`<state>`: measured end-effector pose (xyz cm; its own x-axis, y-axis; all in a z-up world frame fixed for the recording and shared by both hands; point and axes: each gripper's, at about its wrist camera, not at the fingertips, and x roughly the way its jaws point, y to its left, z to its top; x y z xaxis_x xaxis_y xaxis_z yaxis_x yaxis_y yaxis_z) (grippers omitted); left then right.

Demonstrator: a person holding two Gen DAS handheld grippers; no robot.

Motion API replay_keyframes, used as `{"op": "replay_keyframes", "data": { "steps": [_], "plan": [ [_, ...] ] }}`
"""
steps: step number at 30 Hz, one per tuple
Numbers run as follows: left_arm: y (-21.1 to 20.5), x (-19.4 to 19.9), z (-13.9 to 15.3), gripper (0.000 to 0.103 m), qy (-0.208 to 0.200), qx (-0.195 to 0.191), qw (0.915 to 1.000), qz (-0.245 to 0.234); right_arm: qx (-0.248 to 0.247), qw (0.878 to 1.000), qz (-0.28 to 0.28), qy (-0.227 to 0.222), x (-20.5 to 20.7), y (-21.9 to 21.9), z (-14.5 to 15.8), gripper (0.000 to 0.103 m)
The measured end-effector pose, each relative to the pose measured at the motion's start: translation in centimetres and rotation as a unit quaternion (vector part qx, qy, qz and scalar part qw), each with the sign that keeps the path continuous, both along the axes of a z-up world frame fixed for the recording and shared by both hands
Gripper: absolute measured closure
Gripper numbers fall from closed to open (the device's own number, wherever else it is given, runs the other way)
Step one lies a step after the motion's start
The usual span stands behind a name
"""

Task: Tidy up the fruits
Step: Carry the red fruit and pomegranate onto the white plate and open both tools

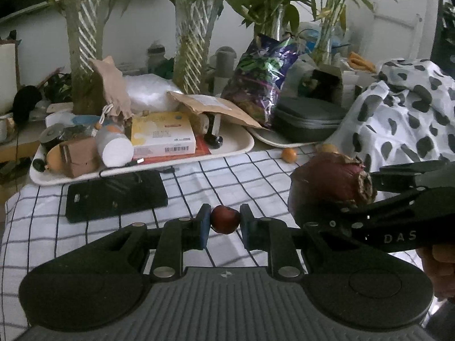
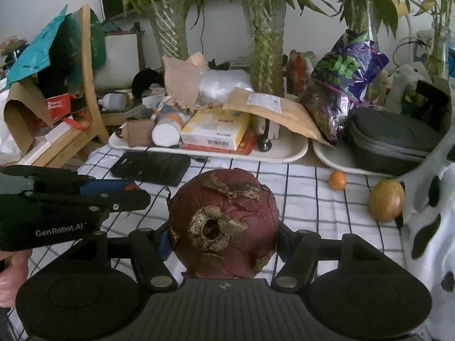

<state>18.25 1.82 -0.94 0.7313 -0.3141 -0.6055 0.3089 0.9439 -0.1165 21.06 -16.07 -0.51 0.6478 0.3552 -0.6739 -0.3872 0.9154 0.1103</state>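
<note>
My left gripper is shut on a small dark red cherry-like fruit, held above the checked tablecloth. My right gripper is shut on a large dark red pomegranate with a dried crown facing the camera; it also shows at the right of the left wrist view. The left gripper shows at the left of the right wrist view. A small orange fruit and a yellow-green fruit lie on the cloth at the right; the orange one shows in the left wrist view.
A black flat device lies on the cloth. Behind it stands a white tray full of boxes and bottles, a second tray with a grey case, a purple snack bag and glass vases with plants. A spotted cloth lies at right.
</note>
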Motion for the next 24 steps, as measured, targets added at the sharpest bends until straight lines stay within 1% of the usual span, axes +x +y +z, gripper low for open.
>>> {"op": "replay_keyframes", "data": {
  "steps": [9,15,21,24],
  "plan": [
    [-0.1,-3.1,0.0,0.082,0.010,0.000,1.0000,-0.001,-0.002,1.000,0.028,0.015,-3.1,-0.2,0.1,0.033],
    [-0.3,-4.6,0.0,0.082,0.012,0.010,0.9999,0.001,-0.008,0.999,0.043,0.030,-4.7,0.4,-0.4,0.033],
    [-0.2,-5.4,-0.1,0.082,0.019,0.011,0.9997,0.007,-0.007,0.997,0.044,0.064,-4.7,0.8,-1.5,0.033],
    [-0.2,-5.7,-0.1,0.082,0.020,0.012,0.9997,0.006,-0.013,0.995,0.042,0.089,-4.4,1.0,-2.4,0.031]
  ]
}}
